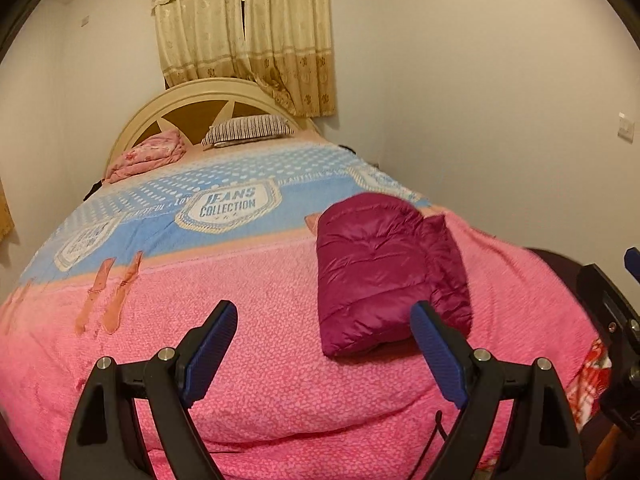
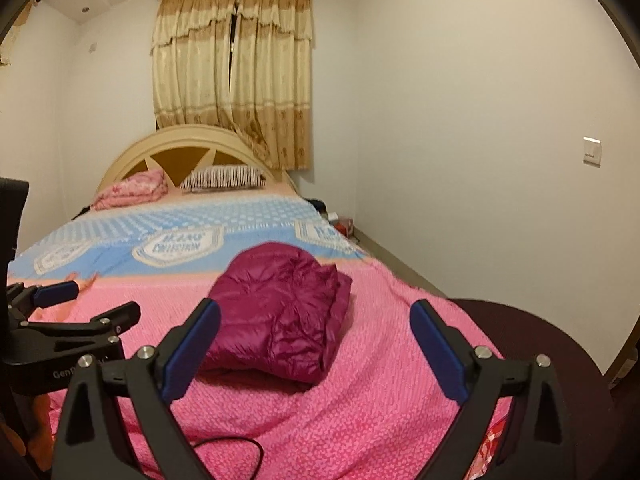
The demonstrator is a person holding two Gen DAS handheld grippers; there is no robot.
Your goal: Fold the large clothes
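A magenta puffer jacket (image 1: 380,272) lies folded in a compact bundle on the pink bedspread (image 1: 240,360), right of the bed's middle. It also shows in the right wrist view (image 2: 280,312). My left gripper (image 1: 324,344) is open and empty, held above the bedspread just in front of the jacket. My right gripper (image 2: 316,340) is open and empty, held above the bed near the jacket's front edge. The left gripper (image 2: 60,312) also shows at the left in the right wrist view.
A blue printed blanket (image 1: 200,208) covers the far half of the bed. A striped pillow (image 1: 248,130) and a folded pink quilt (image 1: 148,156) lie by the headboard (image 1: 192,100). Curtains (image 1: 244,32) hang behind. A wall is on the right. A black cable (image 2: 236,452) lies near the bed's front edge.
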